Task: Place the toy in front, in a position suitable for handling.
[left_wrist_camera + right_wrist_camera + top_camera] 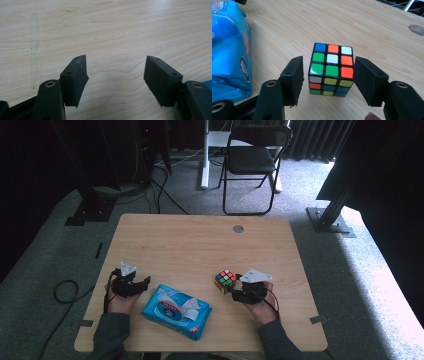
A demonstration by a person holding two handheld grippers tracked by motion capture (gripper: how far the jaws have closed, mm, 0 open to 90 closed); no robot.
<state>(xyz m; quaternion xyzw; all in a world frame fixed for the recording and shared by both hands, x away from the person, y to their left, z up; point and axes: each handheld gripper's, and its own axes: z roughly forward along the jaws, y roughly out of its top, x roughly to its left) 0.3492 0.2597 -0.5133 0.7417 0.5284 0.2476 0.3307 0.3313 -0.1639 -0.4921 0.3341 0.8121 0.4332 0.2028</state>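
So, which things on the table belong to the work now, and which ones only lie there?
In the work:
- puzzle cube, standing between the jaws of the right claw, with a small gap on each side

Only lying there:
- blue wipes pack, flat on the table
- left claw, open over bare wood, holding nothing

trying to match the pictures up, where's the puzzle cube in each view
high view: puzzle cube right of centre on the table, just left of the right tool.
left gripper view: not in it.
right gripper view: centre, cube between the open jaws.
shared landmark: blue wipes pack, left of the cube.
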